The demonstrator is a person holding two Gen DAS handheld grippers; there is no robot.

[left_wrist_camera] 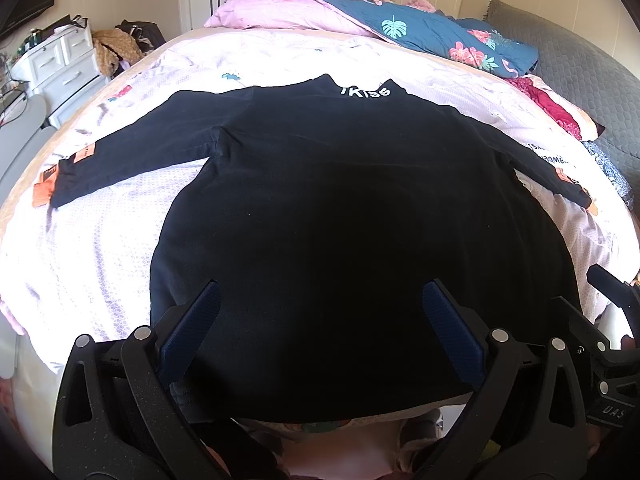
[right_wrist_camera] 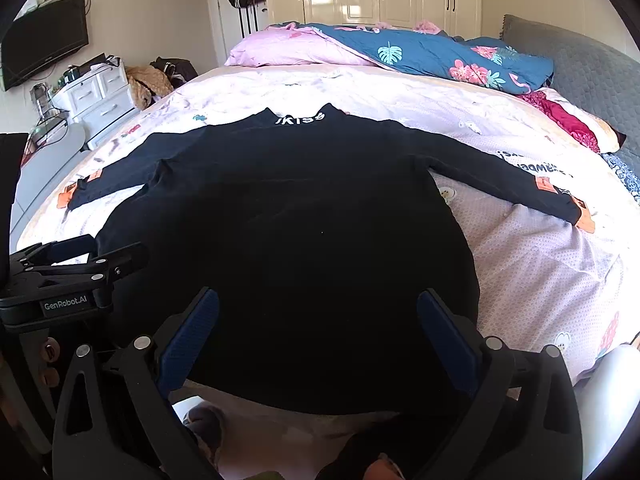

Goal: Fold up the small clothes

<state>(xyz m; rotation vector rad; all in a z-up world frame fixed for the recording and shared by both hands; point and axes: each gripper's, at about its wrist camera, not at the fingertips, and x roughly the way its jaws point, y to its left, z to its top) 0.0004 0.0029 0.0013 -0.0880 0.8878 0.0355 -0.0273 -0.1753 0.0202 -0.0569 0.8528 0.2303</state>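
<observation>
A black long-sleeved top (left_wrist_camera: 320, 200) lies flat on the bed, collar with white "KISS" lettering (left_wrist_camera: 365, 91) at the far end, both sleeves spread out sideways with orange patches at the cuffs. It also shows in the right wrist view (right_wrist_camera: 300, 220). My left gripper (left_wrist_camera: 320, 292) is open and empty, hovering over the top's near hem. My right gripper (right_wrist_camera: 318, 300) is open and empty, also over the near hem. The left gripper's body (right_wrist_camera: 72, 276) shows at the left of the right wrist view, and the right gripper's body (left_wrist_camera: 616, 304) at the right of the left wrist view.
The bed (left_wrist_camera: 100, 248) has a pale pink patterned sheet. A pink pillow (left_wrist_camera: 280, 12) and blue floral quilt (left_wrist_camera: 440, 36) lie at the far end. A grey headboard (left_wrist_camera: 580, 68) is on the right. White drawers (left_wrist_camera: 68, 60) and a TV (right_wrist_camera: 44, 48) are left.
</observation>
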